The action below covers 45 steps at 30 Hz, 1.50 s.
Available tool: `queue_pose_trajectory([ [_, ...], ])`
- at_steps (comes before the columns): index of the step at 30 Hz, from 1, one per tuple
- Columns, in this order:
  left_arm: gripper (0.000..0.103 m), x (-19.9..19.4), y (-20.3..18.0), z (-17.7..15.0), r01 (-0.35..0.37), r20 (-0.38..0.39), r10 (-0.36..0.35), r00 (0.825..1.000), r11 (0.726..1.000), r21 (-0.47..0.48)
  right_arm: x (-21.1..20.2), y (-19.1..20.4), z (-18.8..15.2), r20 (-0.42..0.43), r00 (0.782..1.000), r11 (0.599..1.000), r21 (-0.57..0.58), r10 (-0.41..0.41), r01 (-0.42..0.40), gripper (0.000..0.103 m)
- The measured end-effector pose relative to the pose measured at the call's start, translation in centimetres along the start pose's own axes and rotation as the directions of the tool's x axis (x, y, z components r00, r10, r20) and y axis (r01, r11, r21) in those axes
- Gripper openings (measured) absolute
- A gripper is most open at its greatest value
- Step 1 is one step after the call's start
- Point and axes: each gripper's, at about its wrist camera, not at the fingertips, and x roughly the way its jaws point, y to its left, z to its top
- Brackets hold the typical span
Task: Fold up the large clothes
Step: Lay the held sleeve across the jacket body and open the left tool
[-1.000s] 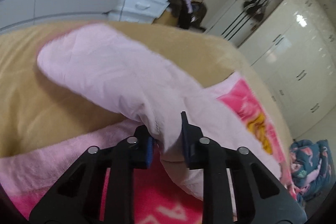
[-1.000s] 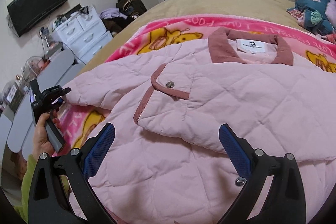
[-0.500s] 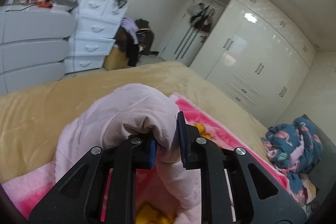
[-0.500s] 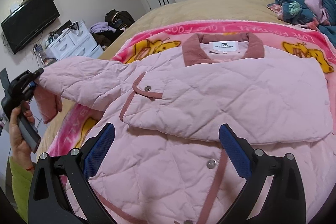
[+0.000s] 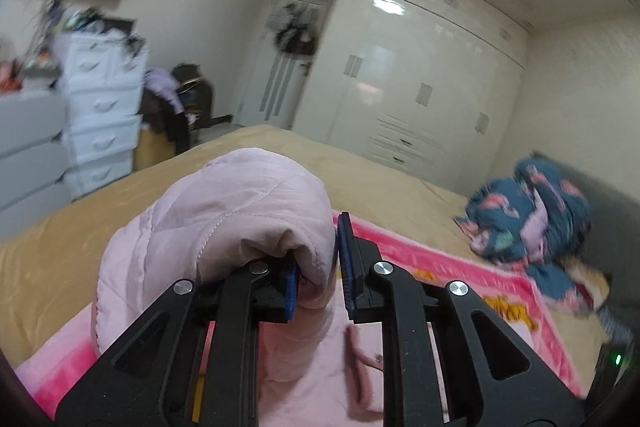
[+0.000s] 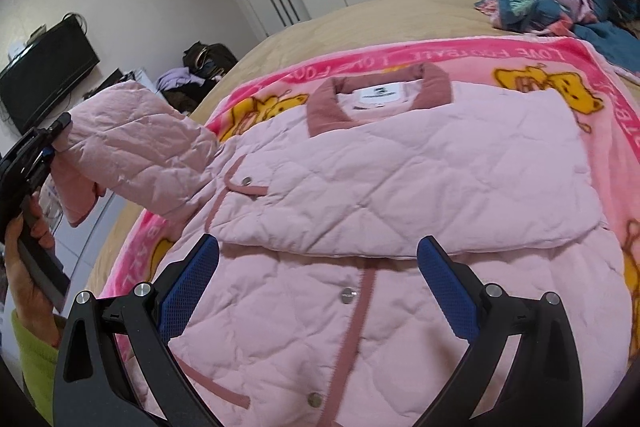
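Left wrist: the left gripper [image 5: 318, 277] pinches the jacket's sleeve [image 5: 240, 211], bunched at 10 o'clock; a thin bite could slip. Right wrist: the right gripper [image 6: 318, 281] gapes empty over the pink jacket [image 6: 400, 187], spread on the blanket [image 6: 520, 55] toward 12 o'clock.

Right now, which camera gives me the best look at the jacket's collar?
The right wrist view. It shows the dusty-rose collar whole, lying flat with the white label inside it, at the far end of the pink jacket. The left wrist view shows none of the collar: the sleeve clamped in the left gripper fills its foreground.
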Motion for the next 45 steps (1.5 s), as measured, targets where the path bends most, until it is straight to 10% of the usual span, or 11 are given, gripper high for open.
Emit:
queue_pose_trajectory([
  [7,0.010,1.7,-7.3,-3.5,0.138,-0.102,-0.123,0.987,0.978,0.155,-2.4,-3.2,0.0,0.034,0.999,0.998,0.054,-0.037,0.035,0.099],
  [23,0.013,6.4,-14.3,-16.5,0.346,-0.408,-0.237,0.881,0.913,0.215,-5.3,-7.5,0.9,0.046,0.994,0.989,0.118,-0.095,0.089,0.099],
  [34,0.076,4.8,-13.4,-16.0,0.397,-0.462,-0.319,0.827,0.914,0.079,-0.9,-2.4,9.4,-0.015,1.000,1.000,-0.006,0.025,-0.025,0.099],
  [39,0.080,4.5,-11.0,-16.0,0.353,-0.520,-0.339,0.784,0.933,-0.074,-0.2,-1.6,9.3,-0.028,0.999,1.000,-0.006,0.030,-0.030,0.099],
  [45,0.080,3.5,-9.4,-16.0,0.321,-0.501,-0.329,0.800,0.941,-0.107,2.5,1.1,10.2,-0.112,0.992,0.991,-0.114,0.054,-0.067,0.099],
])
